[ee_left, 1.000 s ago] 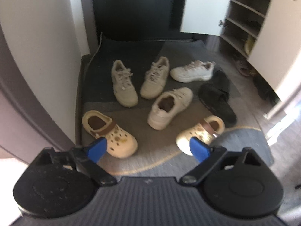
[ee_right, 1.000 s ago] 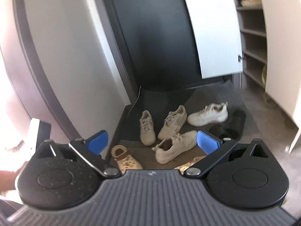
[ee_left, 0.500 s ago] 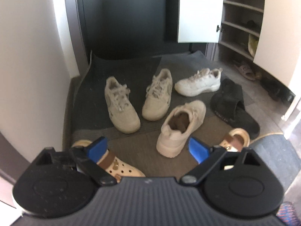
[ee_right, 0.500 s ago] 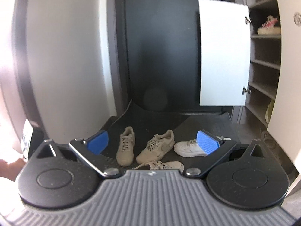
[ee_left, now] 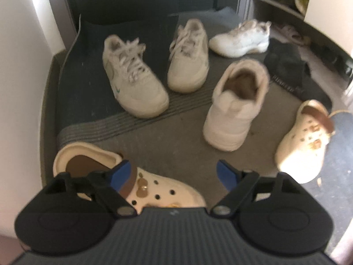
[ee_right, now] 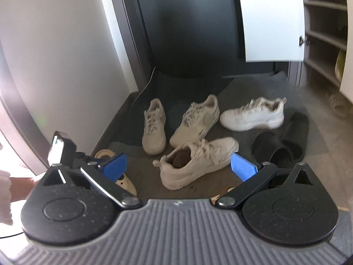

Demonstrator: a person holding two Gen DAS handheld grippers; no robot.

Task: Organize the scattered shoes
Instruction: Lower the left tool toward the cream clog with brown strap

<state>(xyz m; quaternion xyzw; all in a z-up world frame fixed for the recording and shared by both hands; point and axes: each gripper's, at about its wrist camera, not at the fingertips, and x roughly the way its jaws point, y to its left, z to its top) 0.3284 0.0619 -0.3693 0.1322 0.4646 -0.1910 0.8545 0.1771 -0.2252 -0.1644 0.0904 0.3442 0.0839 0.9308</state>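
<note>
Change since earlier frames: both grippers are descending toward the floor; the shoes are appearing larger and nearer in each view.

Left wrist view
- left gripper [ee_left: 174, 174]: jaws wide apart and closing; nothing is held, pads are clear of the shoe.
- near clog [ee_left: 152, 187]: lying just under the left gripper on the mat [ee_left: 154, 137]; long axis running from heel at lower left to toe at lower right, brown strap beside the left pad.
- second clog [ee_left: 304, 141]: lying at the right, toe pointing toward the camera.
- open-mouthed sneaker [ee_left: 236, 110]: lying at centre right, heel toward the camera, toe pointing away.
- laced pair [ee_left: 132, 81]: lying side by side farther back, toes toward the camera.
- white trainer [ee_left: 240, 39]: lying crosswise at the back, toe pointing left.

Right wrist view
- right gripper [ee_right: 178, 167]: jaws standing wide open, holding nothing.
- open-mouthed sneaker [ee_right: 198, 159]: showing between the pads but lying on the floor beyond them, heel lower left, toe upper right.
- black slippers [ee_right: 282, 141]: lying at the right.
- shoe cabinet [ee_right: 324, 33]: standing open at the right.
</note>
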